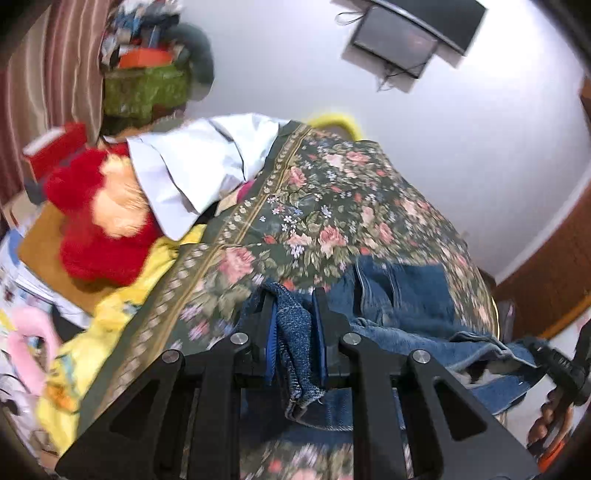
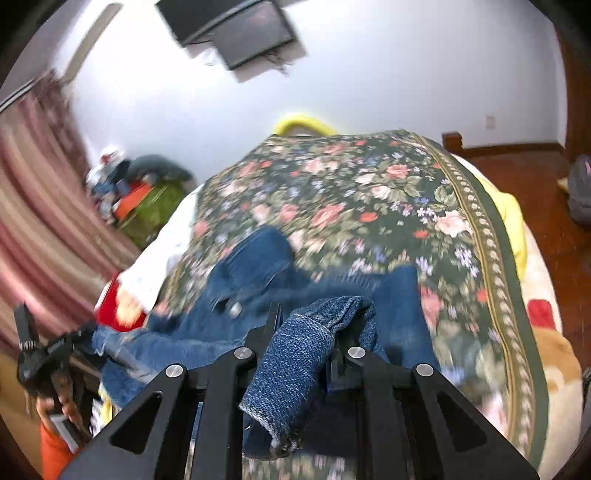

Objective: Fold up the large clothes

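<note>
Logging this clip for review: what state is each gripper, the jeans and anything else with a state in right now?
Left gripper: shut on a fold of denim.
Right gripper: shut on a denim hem.
Blue denim jeans: bunched, partly lifted off the bed.
Floral dark green bedspread: spread flat.
Wall-mounted black screen: off, dark.

A plain white wall [image 2: 369,74] fills the back of the room, bright and evenly lit, with a dark flat screen [image 2: 255,33] mounted high on it. A striped pink-and-cream curtain [image 2: 40,206] hangs along the left side. Reddish-brown wooden floor [image 2: 532,192] runs along the right edge of the bed, meeting a wooden skirting board [image 2: 509,149] at the wall. The bed wears a dark green floral bedspread [image 2: 369,192]. Past its far left corner sits a cluttered green basket [image 1: 147,88].
</note>
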The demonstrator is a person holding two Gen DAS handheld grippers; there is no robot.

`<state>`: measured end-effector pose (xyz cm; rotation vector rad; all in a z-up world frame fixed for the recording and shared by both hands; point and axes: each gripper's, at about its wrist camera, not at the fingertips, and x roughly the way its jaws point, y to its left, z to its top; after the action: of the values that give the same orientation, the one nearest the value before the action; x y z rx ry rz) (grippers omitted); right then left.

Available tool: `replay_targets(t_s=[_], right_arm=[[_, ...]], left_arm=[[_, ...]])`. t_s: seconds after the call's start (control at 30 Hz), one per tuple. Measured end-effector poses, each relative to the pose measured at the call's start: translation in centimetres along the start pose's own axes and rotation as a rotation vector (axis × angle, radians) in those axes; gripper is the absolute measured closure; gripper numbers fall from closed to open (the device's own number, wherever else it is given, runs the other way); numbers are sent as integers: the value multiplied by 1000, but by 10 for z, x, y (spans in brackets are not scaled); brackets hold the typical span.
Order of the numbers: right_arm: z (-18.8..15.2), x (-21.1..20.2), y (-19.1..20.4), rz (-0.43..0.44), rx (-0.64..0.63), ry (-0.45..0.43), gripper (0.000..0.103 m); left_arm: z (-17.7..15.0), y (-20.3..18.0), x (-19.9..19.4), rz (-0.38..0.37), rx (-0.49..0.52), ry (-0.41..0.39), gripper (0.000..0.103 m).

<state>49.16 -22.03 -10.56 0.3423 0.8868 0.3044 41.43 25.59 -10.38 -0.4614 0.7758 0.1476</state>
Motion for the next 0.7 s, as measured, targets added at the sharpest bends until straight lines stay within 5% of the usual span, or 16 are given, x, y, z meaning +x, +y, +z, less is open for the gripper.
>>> replay_targets(t_s=[0.3,0.47,0.6,0.7], right_arm=[[30,118,-15,-88,-8,104,88],[28,131,-40,18,33,166,87],[31,118,-47,82,16,231,84],[33,104,-39,64,-67,275,84]], left_arm=[[18,25,133,102,-37,137,84],[7,30,161,137,47,188,79],[7,37,161,242,53,179,33],[10,34,150,248,108,171,25]])
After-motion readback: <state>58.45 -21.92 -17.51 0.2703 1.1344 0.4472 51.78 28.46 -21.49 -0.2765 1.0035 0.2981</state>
